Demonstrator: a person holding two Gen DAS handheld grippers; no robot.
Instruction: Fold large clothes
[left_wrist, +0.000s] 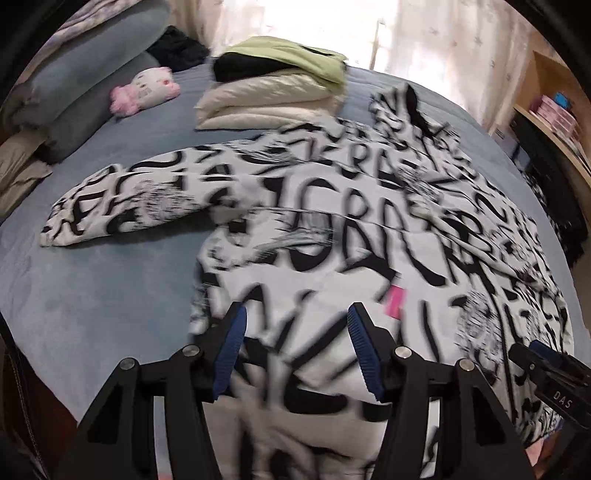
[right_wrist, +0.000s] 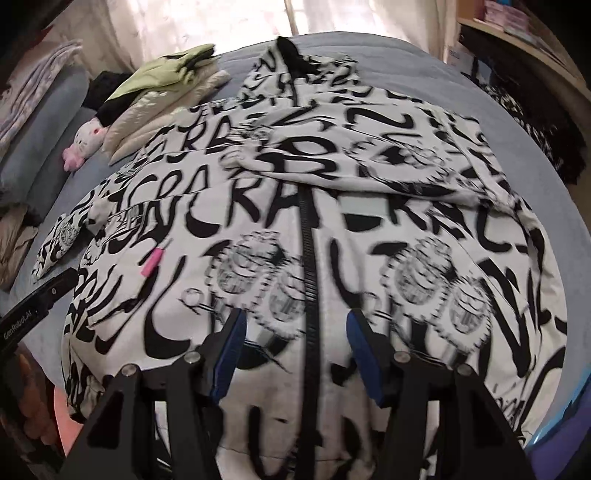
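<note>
- A large white jacket (right_wrist: 314, 206) printed with black lettering lay spread across a blue-grey bed (left_wrist: 110, 288), front side up, and covered most of the mattress in both views.
- A black zip (right_wrist: 308, 280) ran down the middle of the jacket; in the right wrist view it passed between the right gripper's fingers.
- One sleeve (left_wrist: 122, 206) stretched out flat to the left in the left wrist view, resting on the bed cover.
- A small pink tag (left_wrist: 395, 302) sat on the jacket front, just beyond the left gripper's right-hand finger.
- The left gripper (left_wrist: 295, 350) hung over the lower part of the jacket with its blue-padded jaws apart; nothing was clamped between them.
- The right gripper (right_wrist: 297, 350) hung over the hem at the zip, jaws likewise apart and clamping nothing; whether the tips touched the cloth could not be told through the blur.
- Each gripper showed at the edge of the other's view, so the two were near each other.
- A stack of folded clothes (left_wrist: 273, 96), cream below, black and pale green on top, stood beyond the jacket, near its collar.
- A pink and white plush toy (left_wrist: 146, 90) lay beside the stack, next to grey pillows (left_wrist: 74, 96).
- A wooden shelf (left_wrist: 546, 122) stood at the right; it held pink boxes (left_wrist: 554, 110), their contents not readable.
</note>
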